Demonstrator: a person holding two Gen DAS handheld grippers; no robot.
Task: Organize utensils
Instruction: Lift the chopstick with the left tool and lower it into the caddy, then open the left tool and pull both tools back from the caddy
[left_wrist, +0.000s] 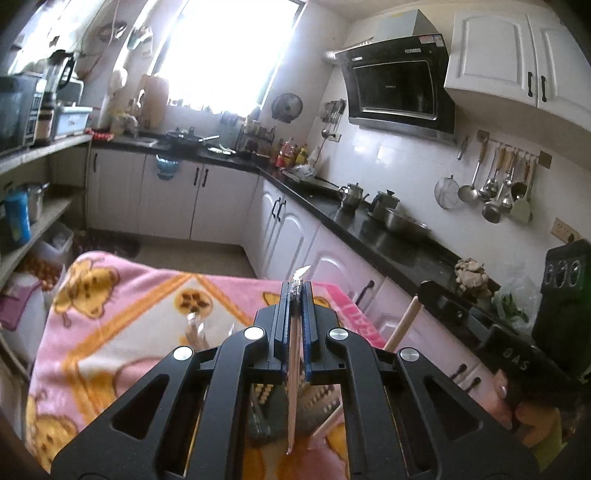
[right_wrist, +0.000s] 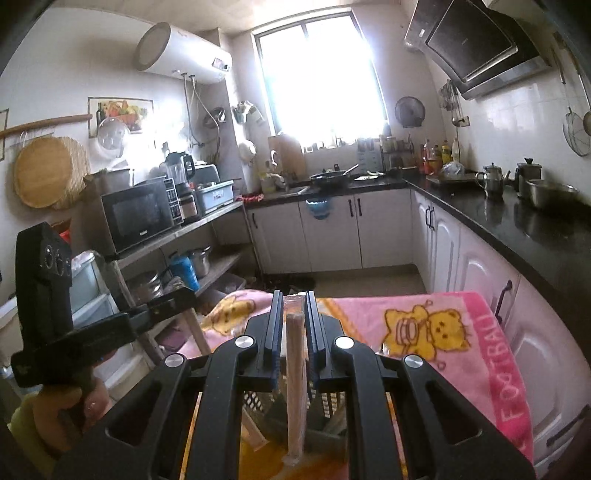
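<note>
My left gripper (left_wrist: 296, 295) is shut on a thin wrapped utensil (left_wrist: 293, 376) with a pale stick handle; its clear wrapper tip pokes out past the fingertips. My right gripper (right_wrist: 293, 314) holds a thicker wooden-handled utensil (right_wrist: 295, 387) between its jaws, upright. Both hang over a dark perforated utensil basket (right_wrist: 325, 410) that stands on the pink bear-print towel (right_wrist: 461, 343). The basket also shows in the left wrist view (left_wrist: 317, 406), with another wooden handle (left_wrist: 402, 325) sticking up at the right.
The towel-covered table ends just ahead in both views. A black counter (left_wrist: 388, 240) with pots and white cabinets runs along the right. A shelf rack (right_wrist: 177, 236) with a microwave stands at the left. The other hand-held gripper (right_wrist: 48, 302) is at my left.
</note>
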